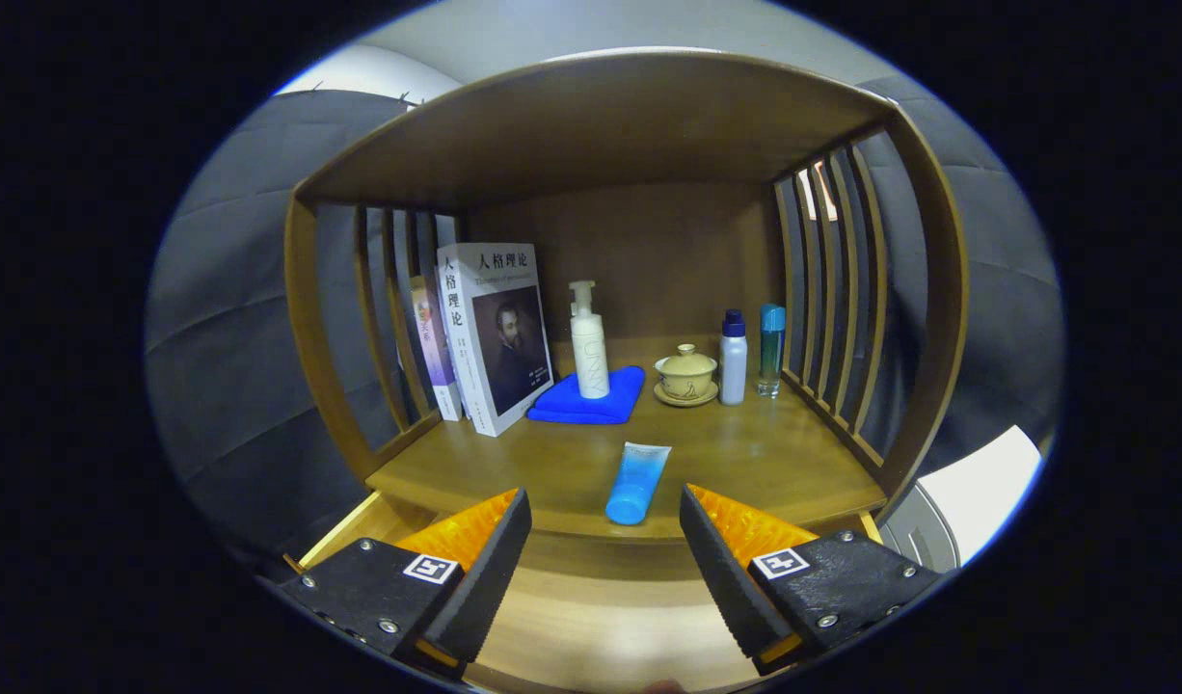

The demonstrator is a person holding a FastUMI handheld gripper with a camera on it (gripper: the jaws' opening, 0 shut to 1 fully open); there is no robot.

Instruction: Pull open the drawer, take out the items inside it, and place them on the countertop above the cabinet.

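**A:** How far along are you?

**B:** Starting with the biggest thing: the wooden cabinet point(610, 125) takes up the middle of the frame, and its countertop point(745, 463) already carries a blue tube point(637, 482), lying flat near the front edge, just beyond my fingers. Below that edge, at the bottom of the frame, the drawer point(591, 617) looks pulled open. I judge that step done, and the tube was probably one of its items. What I can see of the drawer floor is bare, but my fingers cover its corners, so I can't say it is empty.

**A:** And your gripper?

**B:** My gripper point(605, 540) is spread wide over the drawer, holding nothing.

**A:** Any writing?

**B:** The large book point(495, 333), standing left of centre, has the Chinese title 人格理论 on cover and spine; the smaller lines are too fine to read. The thin book point(435, 347) beside it is illegible. The pump bottle point(588, 342) on the blue cloth point(591, 400), the lidded cup point(686, 374) and the two small bottles point(750, 352) towards the right show no readable label.
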